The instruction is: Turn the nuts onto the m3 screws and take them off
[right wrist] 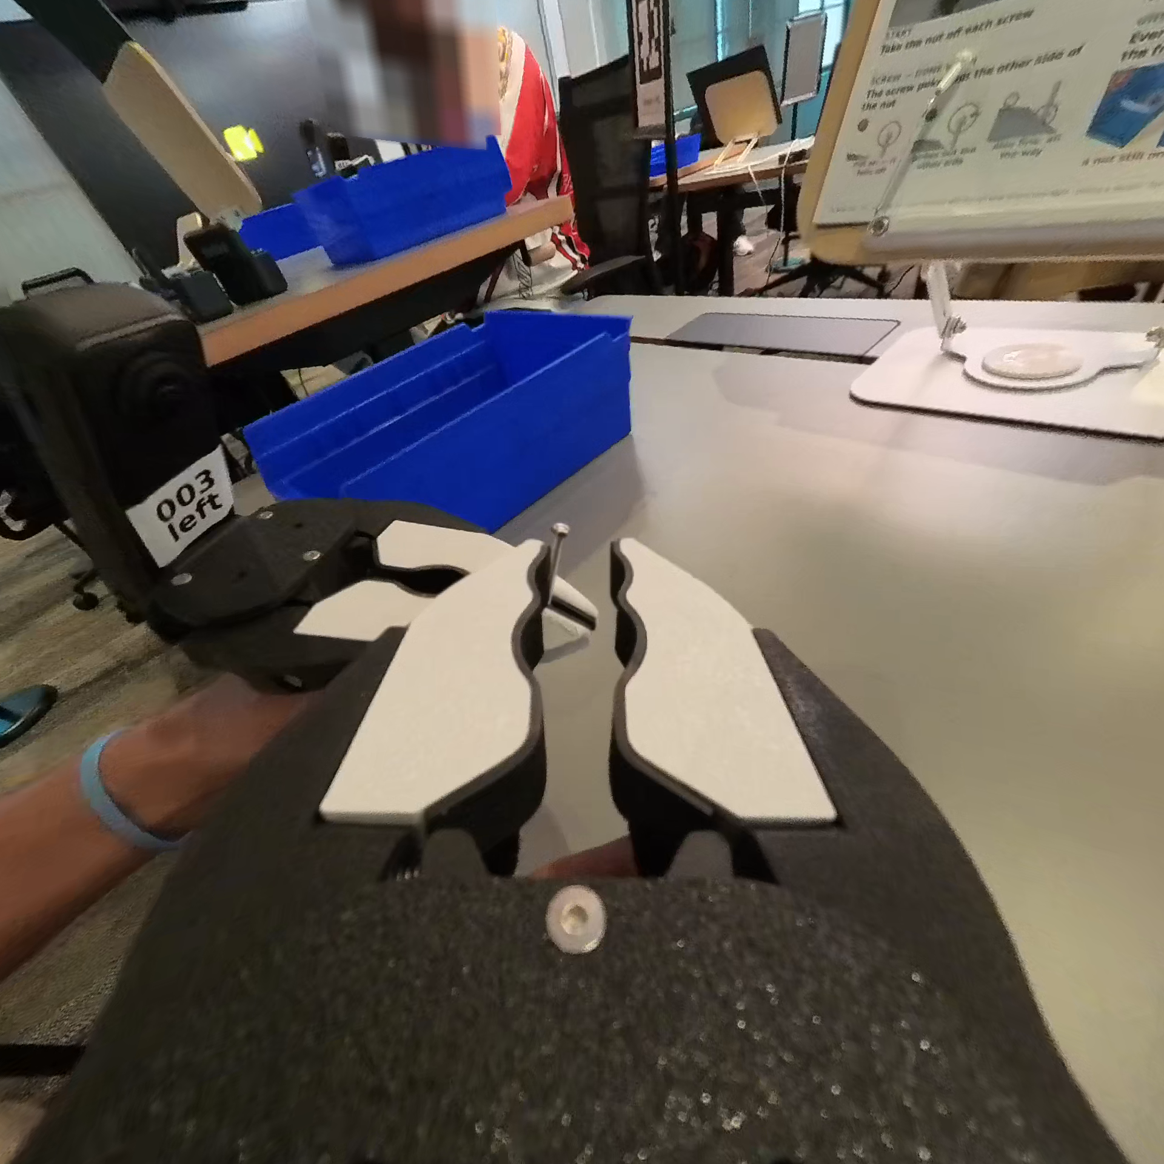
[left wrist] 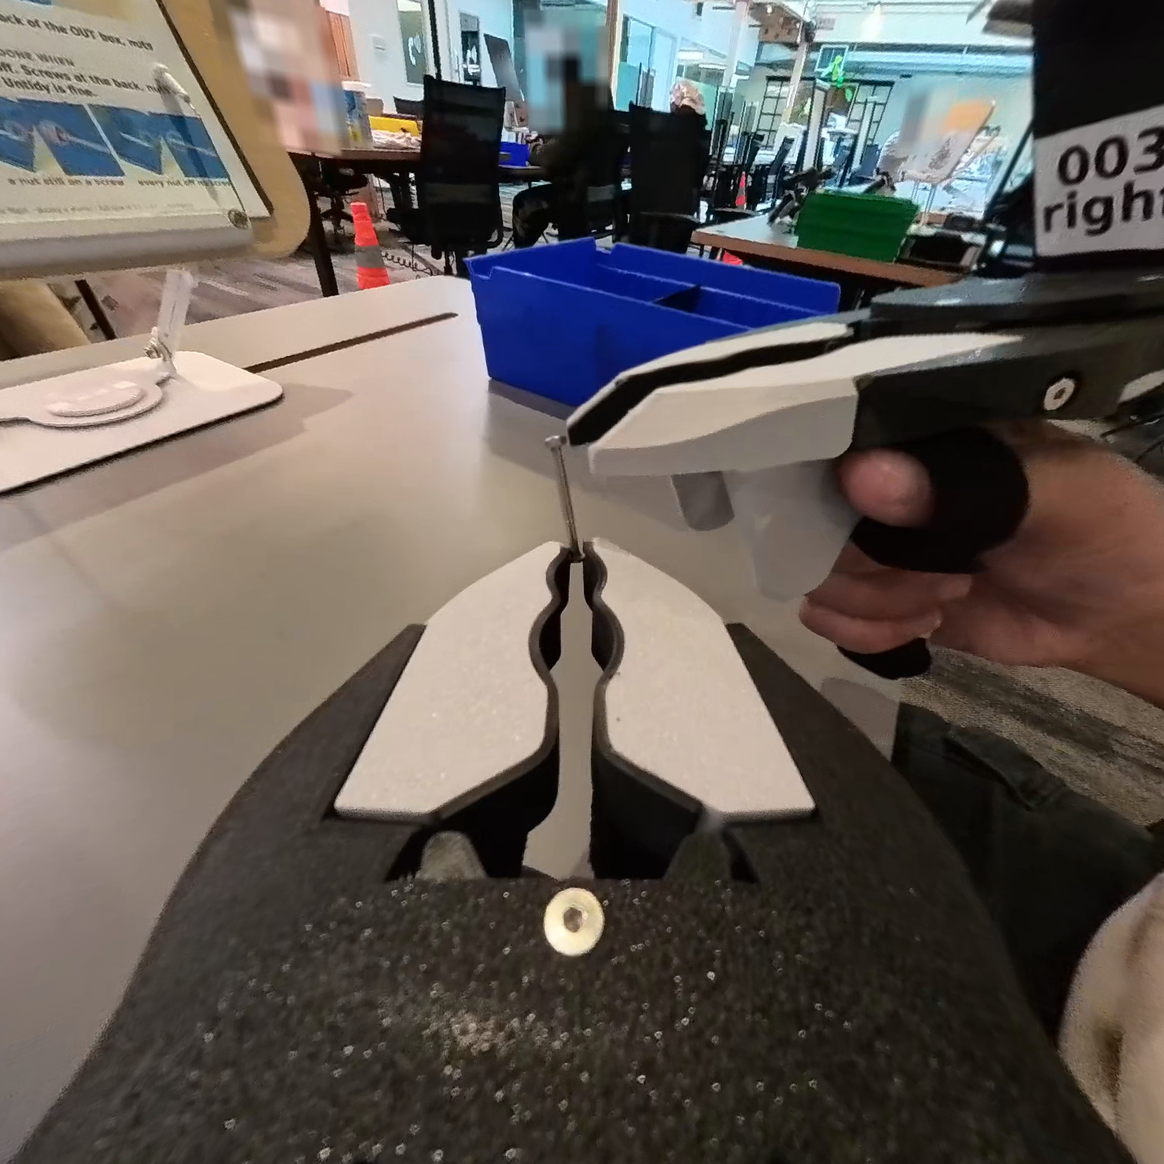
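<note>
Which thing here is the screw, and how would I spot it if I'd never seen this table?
Start at the blue bin on the grey table. In front of it the left gripper is shut on the screw, its head up beside the right gripper. It is the only thin, shiny metal pin among chunky black-and-white plastic parts.

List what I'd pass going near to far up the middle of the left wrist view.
Left tool shut on the screw's tip → upright screw → grey table → blue bin → office chairs and desks beyond.
</note>
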Demonstrator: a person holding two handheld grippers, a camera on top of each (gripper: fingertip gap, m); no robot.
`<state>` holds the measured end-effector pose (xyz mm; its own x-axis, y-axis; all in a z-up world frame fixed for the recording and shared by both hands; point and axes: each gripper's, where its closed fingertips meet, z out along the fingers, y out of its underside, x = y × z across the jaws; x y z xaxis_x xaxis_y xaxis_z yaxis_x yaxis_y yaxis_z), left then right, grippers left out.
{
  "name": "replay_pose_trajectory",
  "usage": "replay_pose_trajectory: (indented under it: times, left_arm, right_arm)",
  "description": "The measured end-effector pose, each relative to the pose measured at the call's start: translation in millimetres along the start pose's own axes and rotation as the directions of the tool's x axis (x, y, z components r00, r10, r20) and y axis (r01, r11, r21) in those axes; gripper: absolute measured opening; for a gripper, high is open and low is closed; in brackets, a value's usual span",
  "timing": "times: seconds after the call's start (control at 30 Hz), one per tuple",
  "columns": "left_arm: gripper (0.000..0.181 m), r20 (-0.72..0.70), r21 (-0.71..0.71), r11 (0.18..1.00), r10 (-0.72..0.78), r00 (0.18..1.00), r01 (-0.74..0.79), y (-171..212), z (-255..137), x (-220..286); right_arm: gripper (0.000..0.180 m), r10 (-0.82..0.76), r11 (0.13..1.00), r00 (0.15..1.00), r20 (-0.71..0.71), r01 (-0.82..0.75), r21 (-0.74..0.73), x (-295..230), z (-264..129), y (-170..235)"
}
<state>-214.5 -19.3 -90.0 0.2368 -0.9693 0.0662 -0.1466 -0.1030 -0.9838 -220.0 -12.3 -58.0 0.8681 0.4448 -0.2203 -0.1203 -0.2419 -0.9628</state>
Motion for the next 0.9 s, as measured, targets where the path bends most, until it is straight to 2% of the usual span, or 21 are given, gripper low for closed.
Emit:
replay_pose_trajectory:
  times: [0.2,0.3,0.43,0.53,0.6,0.67,0.7,0.77,0.8,0.83,0.9]
  left_arm:
    - [0.004,-0.012,0.007,1.0,0.03,0.999,-0.029,-8,5,4]
    - [0.004,-0.017,0.01,0.999,0.036,0.999,-0.036,-10,5,6]
    - [0.004,-0.046,0.019,1.0,0.016,0.999,-0.015,-12,4,8]
    - [0.003,-0.192,0.037,0.997,-0.065,0.979,0.074,-17,1,22]
    - [0.003,-0.338,0.05,0.982,-0.153,0.929,0.18,-26,-4,33]
    - [0.003,-0.445,0.038,0.97,-0.2,0.873,0.242,-31,-10,41]
    - [0.003,-0.497,0.03,0.963,-0.216,0.84,0.266,-35,-13,45]
    - [0.003,-0.595,0.012,0.949,-0.246,0.765,0.314,-42,-19,54]
    - [0.003,-0.625,0.008,0.944,-0.254,0.738,0.331,-46,-21,56]
    - [0.003,-0.673,-0.005,0.935,-0.265,0.69,0.354,-50,-24,62]
    - [0.003,-0.728,-0.028,0.923,-0.282,0.625,0.383,-56,-27,68]
  right_arm:
    - [0.018,-0.006,1.0,1.0,0.028,0.007,-0.008,-2,5,-10]
    - [0.006,-0.009,1.0,0.999,0.045,0.009,-0.007,-4,6,-12]
    - [0.005,0.007,1.0,0.998,0.068,-0.007,-0.004,-5,4,-14]
    - [0.005,0.09,0.996,0.965,0.245,-0.094,0.003,-15,1,-18]
    - [0.005,0.125,0.989,0.891,0.437,-0.146,0.014,-27,-6,-24]
    - [0.005,0.15,0.984,0.817,0.557,-0.177,-0.006,-27,-11,-27]
    - [0.005,0.168,0.978,0.738,0.654,-0.208,-0.017,-33,-18,-30]
    - [0.005,0.216,0.962,0.615,0.758,-0.265,-0.06,-34,-24,-34]
    - [0.005,0.239,0.948,0.516,0.823,-0.306,-0.084,-37,-32,-39]
    - [0.005,0.269,0.933,0.419,0.867,-0.336,-0.127,-40,-37,-41]
    - [0.005,0.288,0.904,0.286,0.914,-0.395,-0.161,-42,-42,-46]
